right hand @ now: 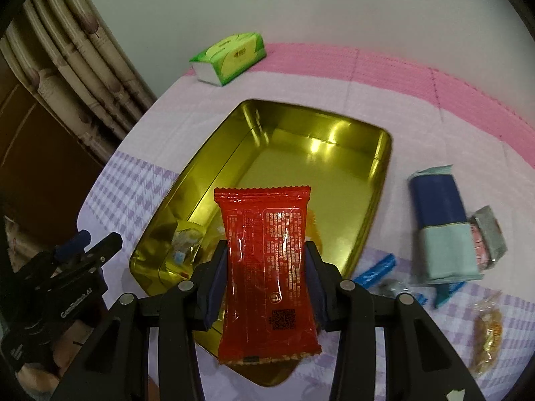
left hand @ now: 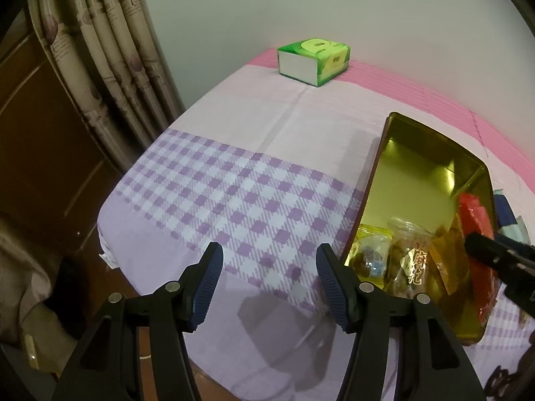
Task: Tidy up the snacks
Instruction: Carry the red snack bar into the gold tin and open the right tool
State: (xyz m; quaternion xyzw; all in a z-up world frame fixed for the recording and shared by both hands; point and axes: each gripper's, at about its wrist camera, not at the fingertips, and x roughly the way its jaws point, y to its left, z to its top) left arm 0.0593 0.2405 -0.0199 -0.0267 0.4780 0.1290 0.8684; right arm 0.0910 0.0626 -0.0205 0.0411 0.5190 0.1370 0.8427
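The right gripper [right hand: 265, 279] pinches the red snack packet [right hand: 267, 274] by its long edges, above the near end of the gold tin [right hand: 378, 180]. Crinkly, glossy film with serrated ends, it looks light, limp and slippery, so a mid-body hold suits it. The left gripper [left hand: 269, 284] hangs spread and empty left of the rigid, mirror-smooth tin, over checked cloth [left hand: 214, 180]

Right claw [right hand: 266, 279] clamps red snack packet [right hand: 267, 267] above gold tin [right hand: 378, 180].
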